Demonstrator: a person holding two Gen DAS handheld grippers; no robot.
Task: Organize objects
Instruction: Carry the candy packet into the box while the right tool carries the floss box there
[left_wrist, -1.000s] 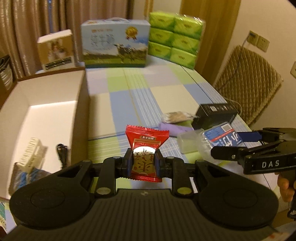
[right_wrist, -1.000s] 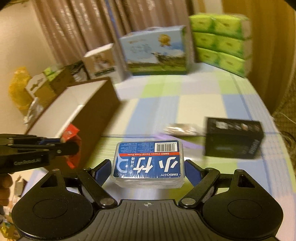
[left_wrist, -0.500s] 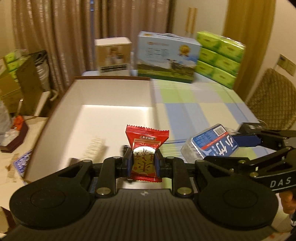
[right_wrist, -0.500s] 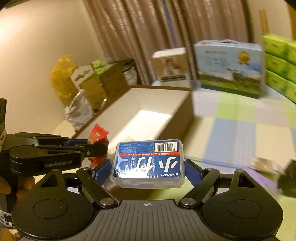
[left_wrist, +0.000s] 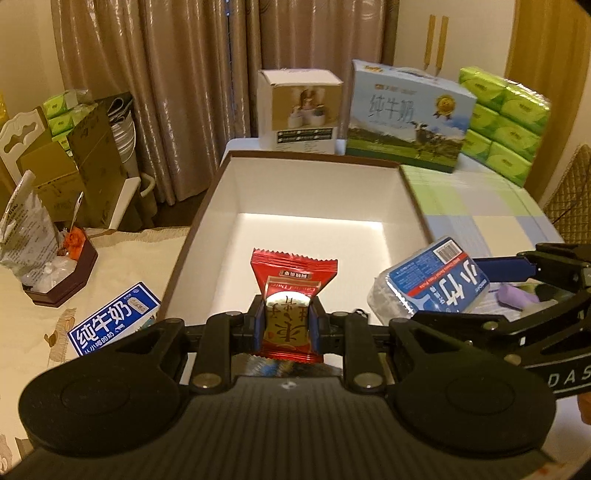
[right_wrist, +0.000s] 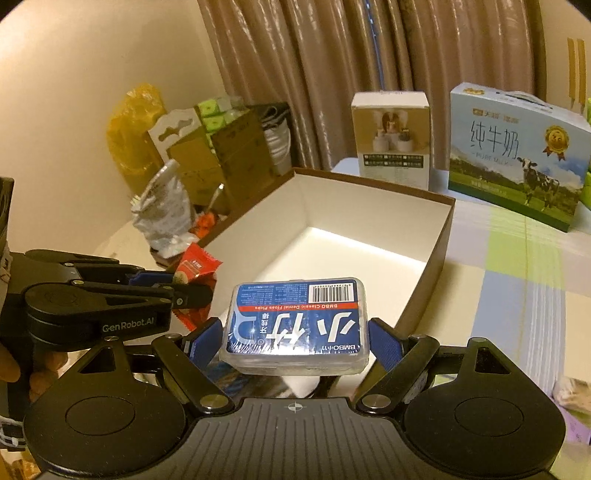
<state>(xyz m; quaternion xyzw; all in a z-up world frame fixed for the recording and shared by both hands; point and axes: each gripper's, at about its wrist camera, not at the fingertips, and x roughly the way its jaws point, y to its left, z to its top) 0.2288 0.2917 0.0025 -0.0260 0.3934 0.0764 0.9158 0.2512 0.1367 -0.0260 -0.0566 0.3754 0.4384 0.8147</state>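
My left gripper (left_wrist: 286, 321) is shut on a red candy packet (left_wrist: 290, 295), held upright over the near end of an open brown box with a white inside (left_wrist: 314, 195). My right gripper (right_wrist: 295, 336) is shut on a blue-labelled clear case of floss picks (right_wrist: 297, 325), just at the box's near right corner (right_wrist: 369, 229). In the left wrist view the floss case (left_wrist: 432, 284) hangs at the right, beside the box wall. In the right wrist view the candy packet (right_wrist: 194, 271) and left gripper (right_wrist: 184, 286) sit to the left.
A small white carton (left_wrist: 301, 110), a blue milk case (left_wrist: 408, 114) and green tissue packs (left_wrist: 502, 122) stand behind the box. A blue milk carton (left_wrist: 114, 319) and a dark tray of clutter (left_wrist: 61, 273) lie left. A purple item (left_wrist: 511, 297) rests on the checked tablecloth (right_wrist: 517, 258).
Both grippers have swung left from the cluttered tabletop to the open box, each keeping its object. The box now fills the middle of both views.
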